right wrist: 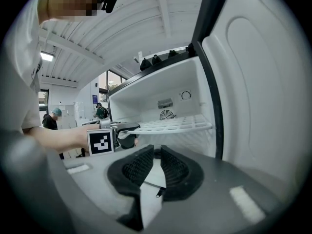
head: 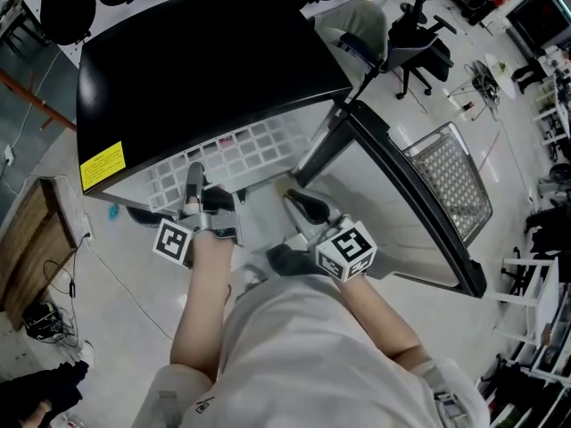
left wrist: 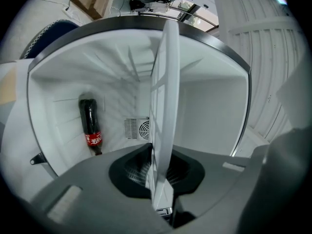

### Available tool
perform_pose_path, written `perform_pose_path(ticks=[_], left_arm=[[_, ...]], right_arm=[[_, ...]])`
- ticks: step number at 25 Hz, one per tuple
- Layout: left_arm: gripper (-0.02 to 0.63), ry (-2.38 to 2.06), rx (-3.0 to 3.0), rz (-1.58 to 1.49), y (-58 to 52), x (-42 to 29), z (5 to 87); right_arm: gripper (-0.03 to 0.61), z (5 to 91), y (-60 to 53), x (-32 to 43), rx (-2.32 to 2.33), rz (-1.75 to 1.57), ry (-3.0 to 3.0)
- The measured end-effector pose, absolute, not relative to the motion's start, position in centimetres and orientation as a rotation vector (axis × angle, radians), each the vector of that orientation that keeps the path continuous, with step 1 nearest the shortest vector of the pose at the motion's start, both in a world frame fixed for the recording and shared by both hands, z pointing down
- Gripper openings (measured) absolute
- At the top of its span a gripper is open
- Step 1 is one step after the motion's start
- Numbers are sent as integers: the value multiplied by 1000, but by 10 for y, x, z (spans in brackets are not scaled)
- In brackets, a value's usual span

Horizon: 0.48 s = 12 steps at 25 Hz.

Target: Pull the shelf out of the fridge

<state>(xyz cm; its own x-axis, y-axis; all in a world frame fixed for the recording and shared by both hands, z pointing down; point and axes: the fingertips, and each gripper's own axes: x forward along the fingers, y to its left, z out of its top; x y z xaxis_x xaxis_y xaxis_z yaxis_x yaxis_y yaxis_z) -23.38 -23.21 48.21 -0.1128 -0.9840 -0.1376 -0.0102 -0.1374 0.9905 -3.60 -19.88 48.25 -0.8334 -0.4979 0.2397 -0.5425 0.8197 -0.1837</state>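
White grid shelf (head: pixel 241 154) pinched at its front rim
It sits level, partly out of the fridge (head: pixel 205 52); probably light, stiff and a bit brittle, best held mid-front, where the left gripper (left wrist: pixel 158 174) fingers clamp it. Right gripper (right wrist: pixel 151 167) fingers are together, empty. One shelf, one cola bottle (left wrist: pixel 90 126), two grippers.

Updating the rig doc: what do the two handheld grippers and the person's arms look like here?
The left gripper and right gripper both have grey bodies and black ribbed pads. Each carries a white cube with black square markers. No cables visible. The person wears a pale short-sleeved shirt; forearms are bare.
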Motion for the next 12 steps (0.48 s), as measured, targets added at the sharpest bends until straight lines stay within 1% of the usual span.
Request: perform_pose_path(ticks=[12], left_arm=[[29, -1166, 1277, -1370, -232, -233, 484]], right_arm=[[35, 490, -156, -20, 897, 403, -2798]])
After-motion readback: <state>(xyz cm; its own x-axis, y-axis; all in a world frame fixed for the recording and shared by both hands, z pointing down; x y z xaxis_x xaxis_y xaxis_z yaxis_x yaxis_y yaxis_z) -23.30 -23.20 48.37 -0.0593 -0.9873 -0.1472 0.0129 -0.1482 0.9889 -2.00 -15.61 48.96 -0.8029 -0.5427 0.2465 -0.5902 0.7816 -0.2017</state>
